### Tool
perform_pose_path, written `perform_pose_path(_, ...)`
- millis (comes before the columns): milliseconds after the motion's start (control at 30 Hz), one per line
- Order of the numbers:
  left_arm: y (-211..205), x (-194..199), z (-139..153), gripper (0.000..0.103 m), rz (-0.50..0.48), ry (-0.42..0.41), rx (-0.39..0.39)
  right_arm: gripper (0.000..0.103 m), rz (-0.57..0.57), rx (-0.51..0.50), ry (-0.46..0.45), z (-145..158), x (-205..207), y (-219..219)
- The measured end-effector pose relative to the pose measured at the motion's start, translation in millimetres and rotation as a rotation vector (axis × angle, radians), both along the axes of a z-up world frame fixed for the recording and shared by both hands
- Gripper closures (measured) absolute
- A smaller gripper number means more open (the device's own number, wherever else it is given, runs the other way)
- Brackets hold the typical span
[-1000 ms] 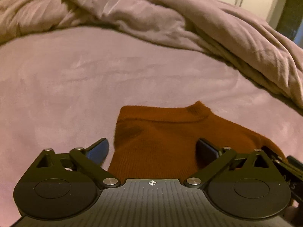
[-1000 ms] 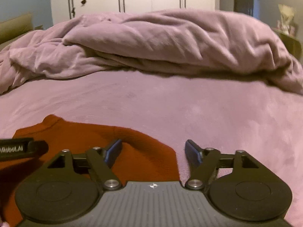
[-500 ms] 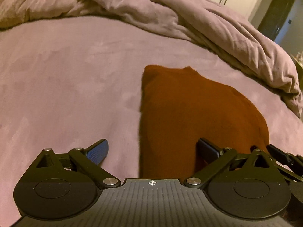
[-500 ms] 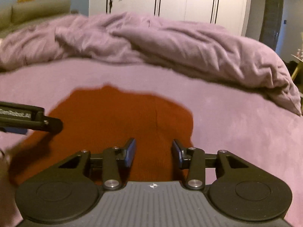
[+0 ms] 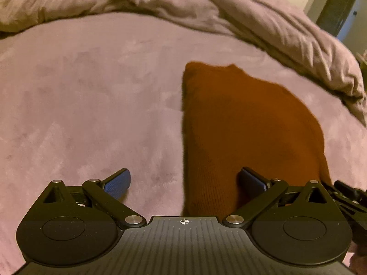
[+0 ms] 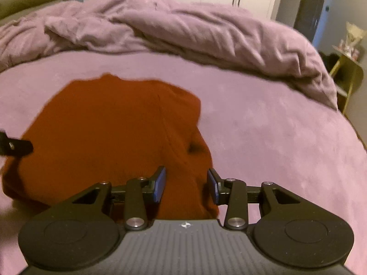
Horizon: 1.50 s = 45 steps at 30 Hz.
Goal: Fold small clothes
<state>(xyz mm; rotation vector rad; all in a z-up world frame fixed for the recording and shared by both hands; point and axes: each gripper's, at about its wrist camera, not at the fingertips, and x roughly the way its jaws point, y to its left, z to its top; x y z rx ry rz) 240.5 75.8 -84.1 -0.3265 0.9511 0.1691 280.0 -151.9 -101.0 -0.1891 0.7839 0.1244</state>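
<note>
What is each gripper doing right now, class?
Left gripper: open, holding nothing.
Right gripper: open; jaws have just been closing, orange garment between them, not gripped.

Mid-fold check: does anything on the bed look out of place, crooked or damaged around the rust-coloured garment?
Nothing looks damaged or spilled. The rust-coloured garment lies on the bed sheet, its far edge uneven, with a small point sticking up, and a small dark pucker near its right edge. The crumpled duvet is heaped behind it, apart from it.

left gripper [image 5: 184, 184]: jaws wide apart | right gripper [image 6: 186, 184]: jaws partly closed, gap between
</note>
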Motion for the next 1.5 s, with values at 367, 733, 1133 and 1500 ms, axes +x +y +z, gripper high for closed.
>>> perform_pose_path(367,-23.9,-87.6,25.1,0.000,-0.073,-0.035,0.125,0.060,0.092,-0.042,0.224,13.9,-46.2,0.3)
perform_pose_path(733,-40.8,-154.3,55.5,0.000,-0.108,-0.058,0.202,0.015,0.076,0.064,0.341,17.0,-152.4,-7.1)
perform_pose_path(1133,-39.1,-146.2,66.4,0.000,-0.089,0.035,0.161,0.004,0.040,0.043,0.281,76.6,-142.0,6.1)
perform_pose_path(1500,-43.3,-139.4,63.6,0.000,-0.076,0.065,0.218,0.004,-0.017,-0.009,0.285,82.2,-129.3,13.4)
